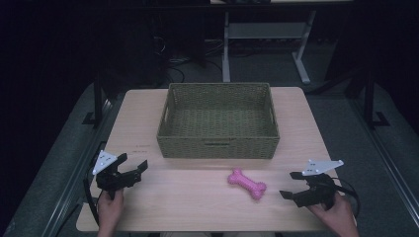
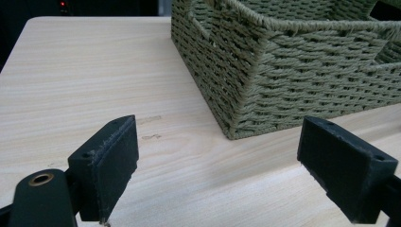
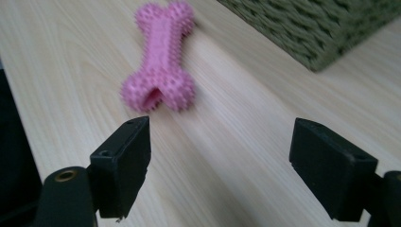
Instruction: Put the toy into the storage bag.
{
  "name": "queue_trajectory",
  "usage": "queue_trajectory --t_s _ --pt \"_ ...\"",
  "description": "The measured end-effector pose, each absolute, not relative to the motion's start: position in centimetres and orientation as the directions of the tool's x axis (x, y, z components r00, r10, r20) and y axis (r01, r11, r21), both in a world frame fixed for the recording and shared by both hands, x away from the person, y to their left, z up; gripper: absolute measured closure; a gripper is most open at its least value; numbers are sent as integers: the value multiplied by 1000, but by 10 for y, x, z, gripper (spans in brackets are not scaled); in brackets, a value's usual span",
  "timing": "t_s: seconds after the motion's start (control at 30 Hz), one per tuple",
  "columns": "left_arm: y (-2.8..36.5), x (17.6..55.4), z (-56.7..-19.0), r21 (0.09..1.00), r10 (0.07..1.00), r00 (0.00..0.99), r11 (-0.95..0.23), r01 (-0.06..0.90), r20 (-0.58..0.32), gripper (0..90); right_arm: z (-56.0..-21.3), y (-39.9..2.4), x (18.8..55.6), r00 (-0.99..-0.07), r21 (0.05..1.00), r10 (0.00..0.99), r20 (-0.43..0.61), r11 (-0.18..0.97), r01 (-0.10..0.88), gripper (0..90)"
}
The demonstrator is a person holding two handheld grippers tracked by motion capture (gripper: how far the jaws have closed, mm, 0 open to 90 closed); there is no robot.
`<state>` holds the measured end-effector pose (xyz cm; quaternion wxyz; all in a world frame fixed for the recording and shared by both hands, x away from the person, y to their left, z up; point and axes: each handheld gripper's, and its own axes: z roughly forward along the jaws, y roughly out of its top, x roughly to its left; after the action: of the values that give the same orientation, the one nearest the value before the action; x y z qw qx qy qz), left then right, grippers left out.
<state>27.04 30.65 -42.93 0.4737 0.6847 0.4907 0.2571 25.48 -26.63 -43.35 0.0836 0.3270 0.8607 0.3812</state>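
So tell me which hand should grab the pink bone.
Right, probably. The right tool sits open beside the pink bone, jaws facing it, while the left tool is farther away, facing the basket.

The room is dim, lit mostly over the pale wooden tabletop [image 1: 148, 106]. Grey carpet [image 1: 346, 113] covers the floor around it. Behind stands a white-legged desk frame [image 1: 226, 49], with dark cables [image 1: 170, 61] trailing on the floor.

A basket [image 1: 218, 121] is set on the worktop [image 1: 148, 197] toward its far side. A toy bone [image 1: 246, 183] is laid before it, nearer the right gripper [image 1: 293, 184]; the left gripper [image 1: 132, 164] is held well apart at the left.
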Motion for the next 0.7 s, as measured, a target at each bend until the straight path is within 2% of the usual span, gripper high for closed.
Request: queue_trajectory --t_s 0.27,0.7 --pt "308 270 -428 903 917 384 -72 423 -107 128 -419 -241 254 -808 693 587 50 562 451 219" --pt "307 269 -428 906 917 387 -78 416 -99 128 -408 -206 263 -854 674 520 28 621 400 223"
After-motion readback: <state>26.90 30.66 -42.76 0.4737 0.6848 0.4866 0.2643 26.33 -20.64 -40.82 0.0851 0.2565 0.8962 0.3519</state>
